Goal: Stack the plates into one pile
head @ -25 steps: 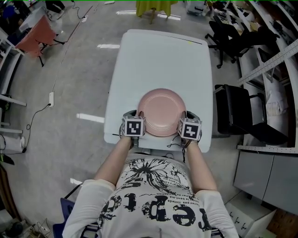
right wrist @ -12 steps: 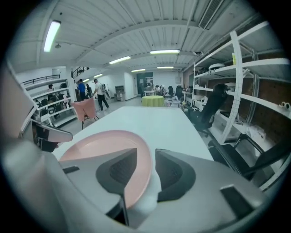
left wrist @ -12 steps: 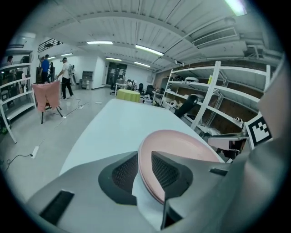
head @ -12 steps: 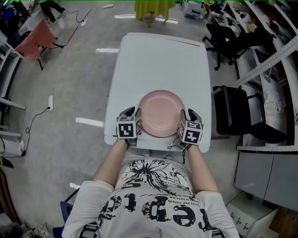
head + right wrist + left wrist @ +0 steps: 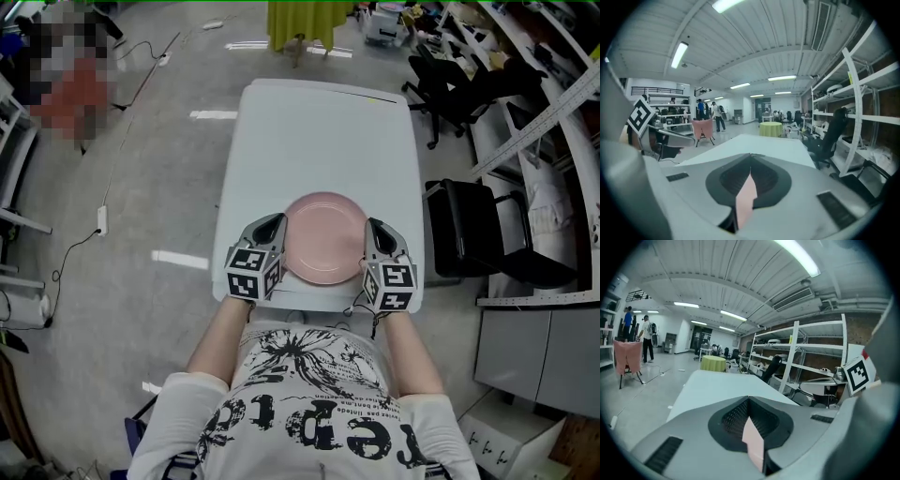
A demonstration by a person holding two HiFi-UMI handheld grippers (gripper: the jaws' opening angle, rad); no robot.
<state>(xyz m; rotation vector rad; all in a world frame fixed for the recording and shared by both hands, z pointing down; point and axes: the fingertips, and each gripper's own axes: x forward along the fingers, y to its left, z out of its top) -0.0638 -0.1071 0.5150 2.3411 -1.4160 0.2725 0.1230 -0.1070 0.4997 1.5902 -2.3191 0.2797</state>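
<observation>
A pink plate (image 5: 323,234) lies on the white table (image 5: 319,131) close to its near edge; whether it is a single plate or a pile I cannot tell. My left gripper (image 5: 277,221) sits just left of the plate's rim and my right gripper (image 5: 373,226) just right of it, both pointing away from me. Seen from behind in the left gripper view, the left gripper (image 5: 749,399) is shut; the right gripper (image 5: 751,157) is shut too. Only a thin pink sliver shows at each seam. Neither gripper view shows the plate.
A black office chair (image 5: 478,230) stands against the table's right side, with shelving (image 5: 553,84) beyond it. On the floor at the left lie a cable and a power strip (image 5: 101,221). A yellow-green covered table (image 5: 302,14) stands past the far end.
Both grippers have drawn back a little toward me and outward from the plate's near rim. The plate stays on the table.
</observation>
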